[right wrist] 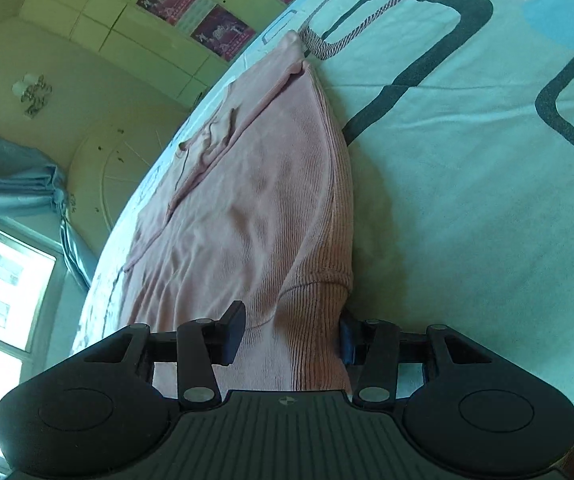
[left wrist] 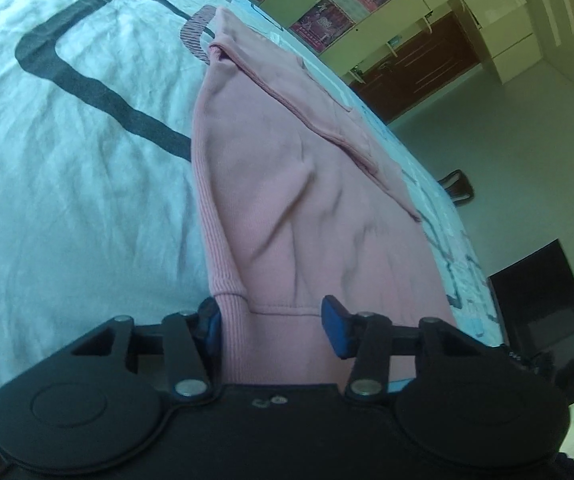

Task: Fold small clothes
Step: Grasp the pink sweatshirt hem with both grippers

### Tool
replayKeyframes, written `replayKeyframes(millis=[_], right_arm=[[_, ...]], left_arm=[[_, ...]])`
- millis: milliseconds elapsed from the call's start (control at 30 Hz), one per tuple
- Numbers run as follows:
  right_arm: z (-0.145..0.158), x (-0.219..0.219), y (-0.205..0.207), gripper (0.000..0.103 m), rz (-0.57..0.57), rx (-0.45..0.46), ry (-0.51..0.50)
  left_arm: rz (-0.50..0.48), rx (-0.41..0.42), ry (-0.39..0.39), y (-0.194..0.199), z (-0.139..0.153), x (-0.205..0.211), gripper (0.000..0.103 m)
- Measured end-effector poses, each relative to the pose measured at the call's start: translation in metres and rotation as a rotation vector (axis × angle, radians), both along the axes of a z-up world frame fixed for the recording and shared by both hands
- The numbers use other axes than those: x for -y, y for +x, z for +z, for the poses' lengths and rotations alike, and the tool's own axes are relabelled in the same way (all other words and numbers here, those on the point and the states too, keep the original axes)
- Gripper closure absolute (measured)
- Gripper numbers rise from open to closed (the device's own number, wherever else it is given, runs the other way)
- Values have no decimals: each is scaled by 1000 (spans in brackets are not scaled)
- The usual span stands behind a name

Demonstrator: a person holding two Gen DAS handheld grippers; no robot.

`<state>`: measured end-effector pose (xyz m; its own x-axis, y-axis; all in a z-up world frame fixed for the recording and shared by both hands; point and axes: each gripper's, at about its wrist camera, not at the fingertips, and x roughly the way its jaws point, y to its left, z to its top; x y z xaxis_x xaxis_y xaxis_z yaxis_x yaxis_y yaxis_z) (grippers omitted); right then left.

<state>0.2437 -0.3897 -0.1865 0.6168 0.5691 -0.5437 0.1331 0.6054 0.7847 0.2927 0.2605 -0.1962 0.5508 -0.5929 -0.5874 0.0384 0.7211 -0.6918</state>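
Observation:
A pink ribbed garment (left wrist: 287,184) lies folded lengthwise on the bed sheet (left wrist: 67,160). It also shows in the right wrist view (right wrist: 255,208). My left gripper (left wrist: 273,320) has its blue pads (left wrist: 337,326) wide apart, with the garment's near hem and ribbed cuff between them. My right gripper (right wrist: 291,330) is likewise open around the garment's other near corner, ribbed band between its fingers (right wrist: 234,326). Neither pair of pads presses the cloth.
The pale sheet (right wrist: 467,200) has dark loop patterns. The bed edge runs beside the garment; beyond it are floor, a dark box (left wrist: 547,312), cupboards with posters (left wrist: 327,20), a window and a blue curtain (right wrist: 15,184).

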Motion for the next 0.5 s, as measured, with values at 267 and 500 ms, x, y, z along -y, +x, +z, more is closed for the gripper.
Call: replayKeyframes(millis=[267, 500], right_arm=[[29, 9, -2, 94, -6, 132, 75], [7, 2, 15, 94, 35, -17, -17]], left_arm=[[87, 176, -68, -13, 26, 0, 99], [110, 49, 89, -11, -1, 0, 99]])
